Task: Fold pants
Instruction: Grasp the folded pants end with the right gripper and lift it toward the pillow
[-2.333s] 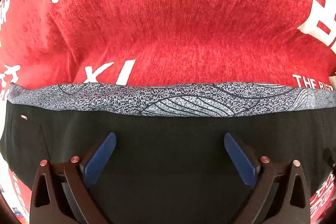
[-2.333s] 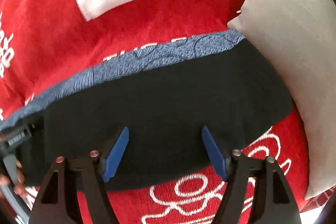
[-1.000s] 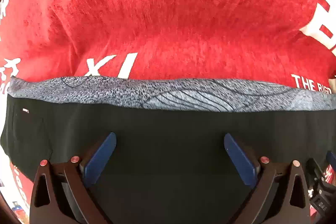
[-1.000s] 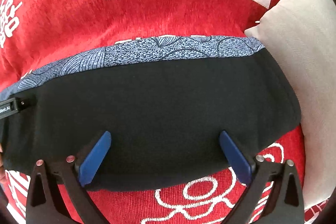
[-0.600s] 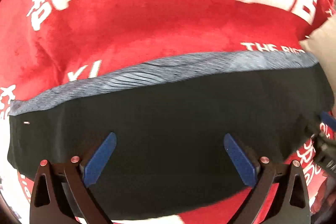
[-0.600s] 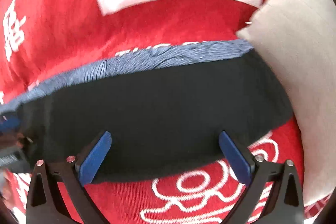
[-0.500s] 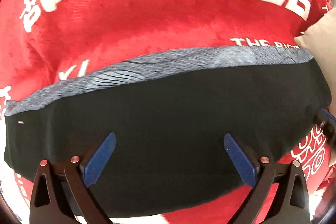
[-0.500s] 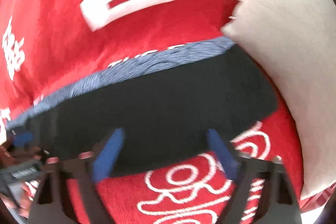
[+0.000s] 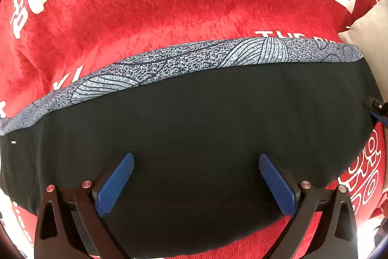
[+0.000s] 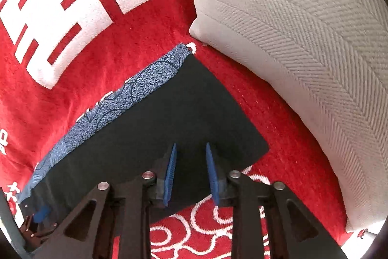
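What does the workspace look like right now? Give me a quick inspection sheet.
Surface: red blanket with white lettering.
Job's things: black pants, folded flat, patterned blue-grey band along the far edge.
Clutter: grey pillow beside the pants.
Grippers: left hand-held gripper open above the pants; right hand-held gripper jaws have just been closing, a narrow gap left, over the pants' corner.
Cables: nothing seen.
Surroundings: nothing seen.

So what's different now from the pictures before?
The right gripper has swung toward the pants' corner by the grey pillow, and its jaws have just been closing, with no cloth visibly pinched yet. The left gripper stayed wide open, and the pants stayed flat on the red blanket.
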`<move>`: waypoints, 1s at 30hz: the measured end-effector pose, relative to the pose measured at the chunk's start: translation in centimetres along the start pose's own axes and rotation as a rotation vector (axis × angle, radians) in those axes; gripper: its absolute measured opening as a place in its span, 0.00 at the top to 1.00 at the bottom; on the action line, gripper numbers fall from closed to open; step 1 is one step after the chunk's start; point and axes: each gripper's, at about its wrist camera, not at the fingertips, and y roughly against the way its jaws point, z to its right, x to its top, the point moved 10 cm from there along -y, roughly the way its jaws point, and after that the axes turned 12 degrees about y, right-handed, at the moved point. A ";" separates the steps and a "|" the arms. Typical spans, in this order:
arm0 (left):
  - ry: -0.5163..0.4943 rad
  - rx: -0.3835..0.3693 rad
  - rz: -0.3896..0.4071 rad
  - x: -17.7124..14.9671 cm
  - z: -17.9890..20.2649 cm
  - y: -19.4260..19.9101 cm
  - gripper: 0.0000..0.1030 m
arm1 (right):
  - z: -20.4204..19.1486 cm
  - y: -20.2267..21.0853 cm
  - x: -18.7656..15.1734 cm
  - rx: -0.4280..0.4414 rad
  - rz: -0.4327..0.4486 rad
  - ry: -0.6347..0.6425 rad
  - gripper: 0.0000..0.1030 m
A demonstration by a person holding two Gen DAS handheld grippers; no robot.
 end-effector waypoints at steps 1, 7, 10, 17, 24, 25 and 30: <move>0.001 0.001 0.001 -0.1 0.1 0.0 0.00 | -0.2 0.2 -0.1 0.008 -0.005 0.001 0.71; 0.001 -0.001 0.010 -0.3 0.3 0.1 0.00 | -1.5 2.2 -2.0 0.129 -0.027 -0.037 0.51; 0.000 -0.005 0.008 -0.7 0.4 0.3 0.00 | -2.4 2.8 -3.7 0.186 -0.030 -0.060 0.48; 0.000 -0.009 0.004 -0.3 -0.3 0.1 0.00 | -4.9 4.7 -5.3 0.345 -0.013 -0.094 0.30; 0.001 -0.009 0.007 -0.2 0.0 -0.1 0.00 | -7.5 5.8 -6.5 0.440 -0.051 -0.045 0.23; 0.000 -0.010 0.008 -0.2 0.0 -0.1 0.00 | -7.8 6.0 -6.6 0.444 -0.049 -0.033 0.23; 0.002 -0.008 0.008 -0.1 0.0 -0.1 0.00 | -8.4 6.0 -7.3 0.430 -0.058 -0.004 0.22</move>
